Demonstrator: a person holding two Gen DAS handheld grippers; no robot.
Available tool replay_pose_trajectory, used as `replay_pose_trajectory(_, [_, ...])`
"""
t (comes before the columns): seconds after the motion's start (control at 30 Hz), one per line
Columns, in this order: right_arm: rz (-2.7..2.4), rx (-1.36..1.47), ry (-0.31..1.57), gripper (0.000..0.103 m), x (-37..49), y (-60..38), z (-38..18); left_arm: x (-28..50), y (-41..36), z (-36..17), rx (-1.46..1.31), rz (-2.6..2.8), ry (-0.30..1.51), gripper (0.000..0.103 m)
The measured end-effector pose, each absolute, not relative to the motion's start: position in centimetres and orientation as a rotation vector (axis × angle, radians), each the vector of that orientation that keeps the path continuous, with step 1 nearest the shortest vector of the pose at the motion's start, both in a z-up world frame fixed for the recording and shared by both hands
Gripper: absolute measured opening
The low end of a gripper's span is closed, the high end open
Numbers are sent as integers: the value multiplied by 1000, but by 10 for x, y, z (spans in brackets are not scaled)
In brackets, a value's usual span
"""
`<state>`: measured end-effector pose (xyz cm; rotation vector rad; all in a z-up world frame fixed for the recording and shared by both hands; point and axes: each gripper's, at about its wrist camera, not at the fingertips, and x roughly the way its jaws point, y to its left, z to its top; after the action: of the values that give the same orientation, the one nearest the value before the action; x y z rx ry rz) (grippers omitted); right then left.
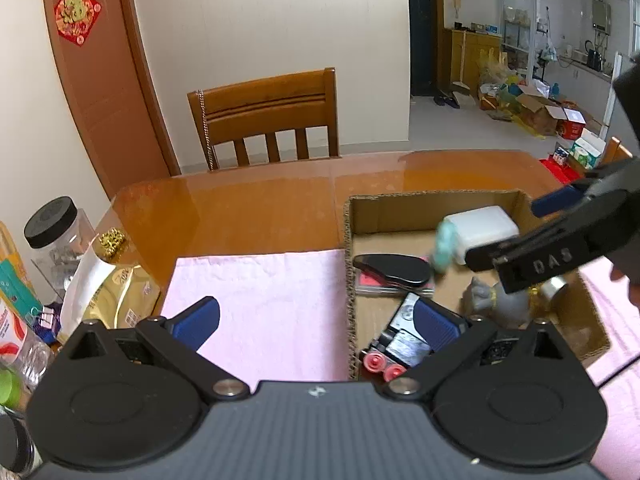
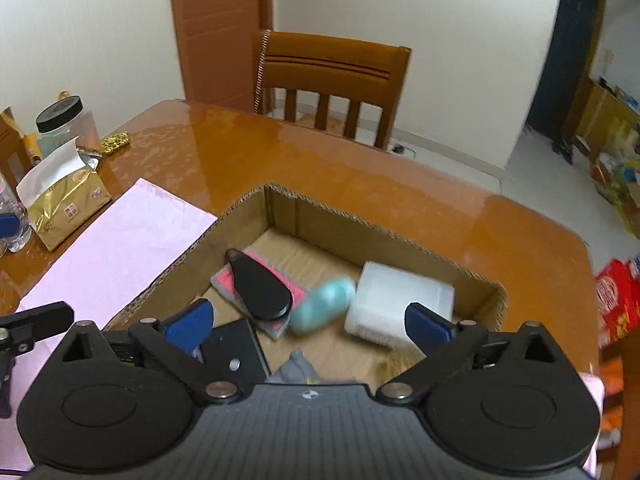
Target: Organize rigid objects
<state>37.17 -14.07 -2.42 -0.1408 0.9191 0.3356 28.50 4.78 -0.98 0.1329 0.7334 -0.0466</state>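
Left claw (image 1: 316, 320): released, nothing between its fingers, lower centre, over the pink cloth (image 1: 264, 304).
Right claw (image 2: 308, 324): released, empty, above the cardboard box (image 2: 384, 228).
Box contents: blurred teal object (image 2: 322, 308) at centre, touching the white block (image 2: 400, 300).
Box location: on the surface (image 2: 248, 160).

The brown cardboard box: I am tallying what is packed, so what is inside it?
Inside the brown cardboard box: a white plastic case, a blurred teal oval thing, a black teardrop-shaped thing on a pink flat case, a grey figure. The near corner is hidden by the grippers.
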Motion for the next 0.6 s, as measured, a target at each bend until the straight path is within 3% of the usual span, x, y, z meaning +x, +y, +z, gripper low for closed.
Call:
replay_pose_trajectory(0.23, [178, -110, 1055, 103, 325, -153, -5, 273, 30, 3, 135, -68, 807, 102])
replay_pose_trajectory(0.6, [0, 40, 1084, 103, 248, -180, 12, 249, 9, 11, 128, -101, 904, 102])
